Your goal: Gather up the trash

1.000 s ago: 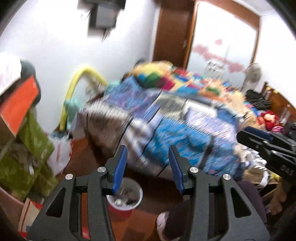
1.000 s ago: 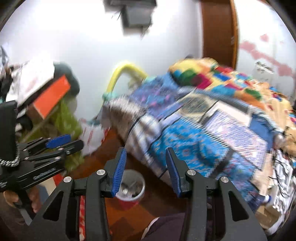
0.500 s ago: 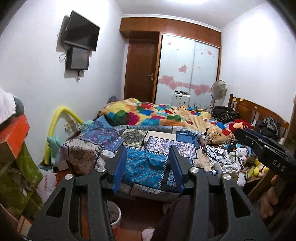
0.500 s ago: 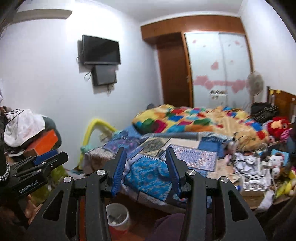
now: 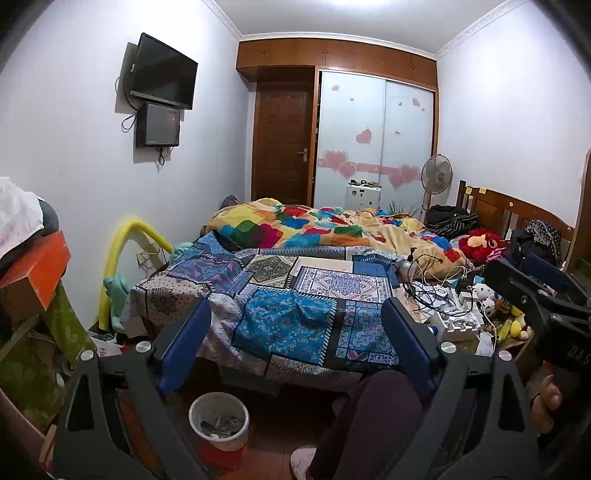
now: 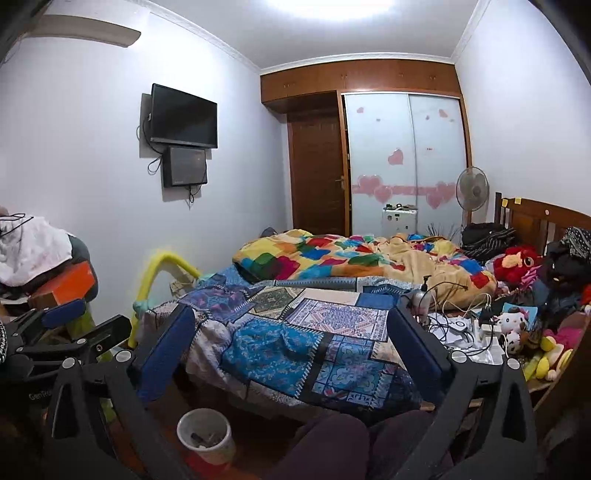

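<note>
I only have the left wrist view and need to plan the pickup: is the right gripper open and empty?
Observer: Yes. The right wrist view shows the right gripper wide open, with nothing between its fingers.
Operator: Anything on the white cloth pile at far left?
Observer: What looks like a thin black wire hanger lies on the white cloth.
Operator: And high on that wall?
Observer: A long flat fixture near the ceiling, above the TV; I cannot tell what it is.

Both wrist views face the bed [image 5: 295, 295] from its foot.
</note>
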Motion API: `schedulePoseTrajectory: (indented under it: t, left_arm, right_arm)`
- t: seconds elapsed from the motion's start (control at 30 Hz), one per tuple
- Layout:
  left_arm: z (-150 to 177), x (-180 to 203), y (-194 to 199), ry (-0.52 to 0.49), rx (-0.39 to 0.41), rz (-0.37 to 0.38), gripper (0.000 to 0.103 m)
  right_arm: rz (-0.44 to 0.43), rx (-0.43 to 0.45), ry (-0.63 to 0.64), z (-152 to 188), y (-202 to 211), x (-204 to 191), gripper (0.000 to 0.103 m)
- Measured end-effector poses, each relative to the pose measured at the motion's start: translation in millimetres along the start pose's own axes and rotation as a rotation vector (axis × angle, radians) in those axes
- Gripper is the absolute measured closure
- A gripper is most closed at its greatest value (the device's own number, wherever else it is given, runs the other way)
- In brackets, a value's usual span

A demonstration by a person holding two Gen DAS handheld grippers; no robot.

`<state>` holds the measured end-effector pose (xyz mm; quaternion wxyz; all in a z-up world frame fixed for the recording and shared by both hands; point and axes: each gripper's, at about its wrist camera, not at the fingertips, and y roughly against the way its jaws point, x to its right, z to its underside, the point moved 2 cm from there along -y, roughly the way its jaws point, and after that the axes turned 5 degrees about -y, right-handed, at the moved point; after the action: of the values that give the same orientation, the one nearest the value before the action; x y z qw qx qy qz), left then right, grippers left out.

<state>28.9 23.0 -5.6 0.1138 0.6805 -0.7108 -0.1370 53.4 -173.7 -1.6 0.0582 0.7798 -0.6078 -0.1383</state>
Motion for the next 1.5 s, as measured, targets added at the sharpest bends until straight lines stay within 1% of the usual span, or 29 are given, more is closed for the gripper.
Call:
schedulePoseTrajectory:
  t: [0.17, 0.93, 1.07, 1.5]
  left_arm:
    - [3, 0, 1, 0.002, -0.002, 0.001, 0.009]
    - [13, 0, 3, 0.015, -0.014, 0.0, 0.009]
    - [15, 1, 3, 0.019, -0.015, -0.005, 0.003]
    - [14, 2, 5, 0.024, -0.015, -0.023, 0.001]
  right_arm:
    - [-0.005, -0.023, -0.005, 6, 2, 1, 0.0]
    - [-0.014, -0.044, -0.005, 13, 5, 2, 0.0]
    - [-0.014, -0.045, -0.005, 12, 6, 2, 0.0]
    - [-0.014, -0.046, -0.004, 12, 6, 2, 0.0]
